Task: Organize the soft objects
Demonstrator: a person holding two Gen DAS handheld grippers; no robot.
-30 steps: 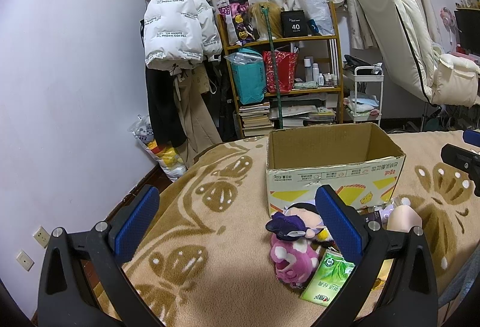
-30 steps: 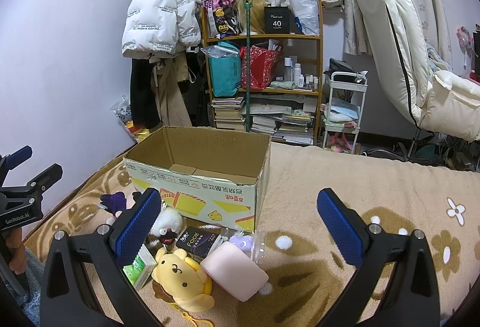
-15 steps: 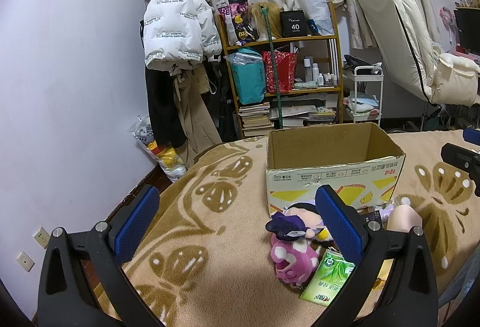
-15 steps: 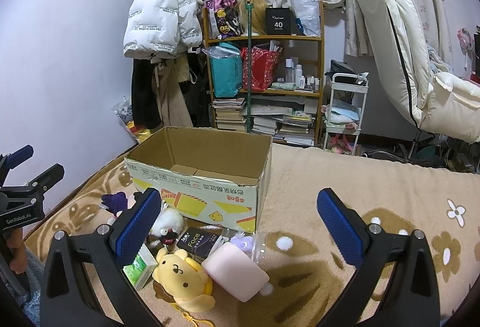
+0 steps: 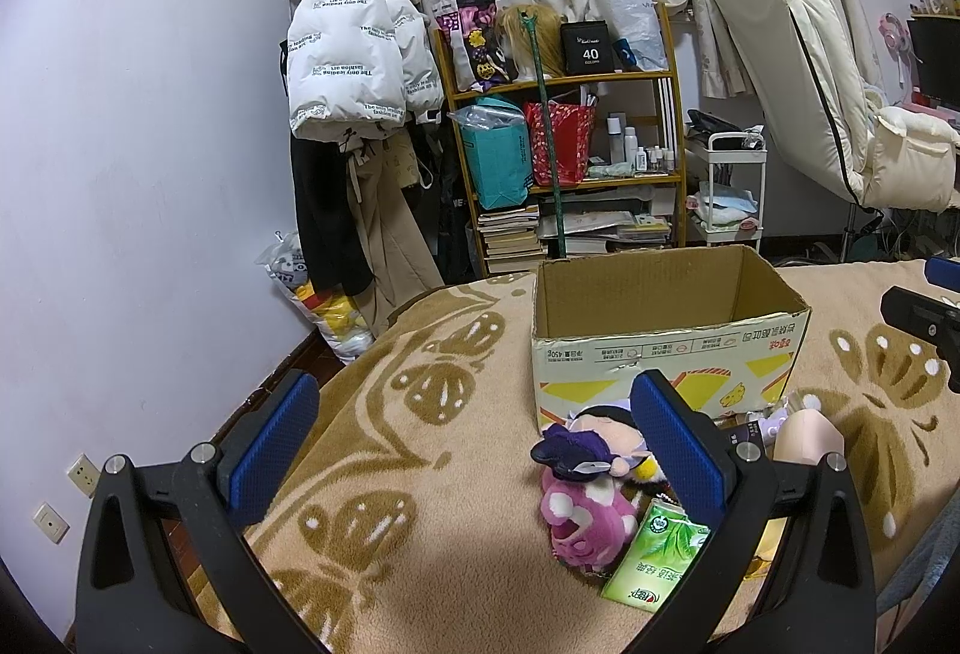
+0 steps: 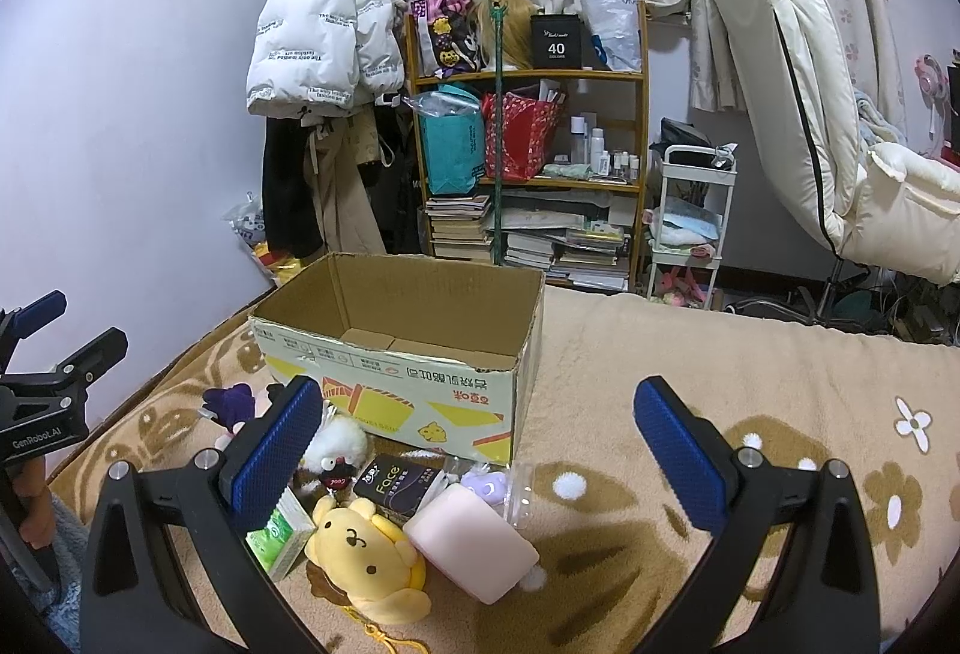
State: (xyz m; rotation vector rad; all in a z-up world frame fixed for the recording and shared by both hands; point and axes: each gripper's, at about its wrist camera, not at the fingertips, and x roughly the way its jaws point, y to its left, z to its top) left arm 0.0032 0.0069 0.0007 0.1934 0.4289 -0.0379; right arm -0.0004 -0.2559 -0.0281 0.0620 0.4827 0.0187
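A cluttered bedroom: a shelf (image 6: 528,162) of books and bags against the far wall, a white jacket (image 5: 354,60) hanging beside it, and in front a bed under a tan blanket (image 6: 750,390) with brown butterfly and flower shapes, which serves as the work surface. An open box (image 6: 408,348) sits on the blanket with its flaps folded in and nothing visible inside, so it is probably meant to receive the soft things. These lie bunched just before its near wall: a yellow plush (image 6: 360,552), a pink pad (image 6: 474,546) touching it, a white plush (image 6: 336,450), a black pack (image 6: 399,486), a green pack (image 6: 279,534) and, toward the left, a pink doll (image 5: 585,498) with purple hair. Being heaped close to the box, each needs only a short lift over the rim. The left gripper (image 5: 474,444) hovers with its fingers wide apart and empty, the doll just beside its right pad. The right gripper (image 6: 474,450) is likewise spread wide and holds nothing, framing the pile from above. Nothing is packed yet, as far as can be judged.
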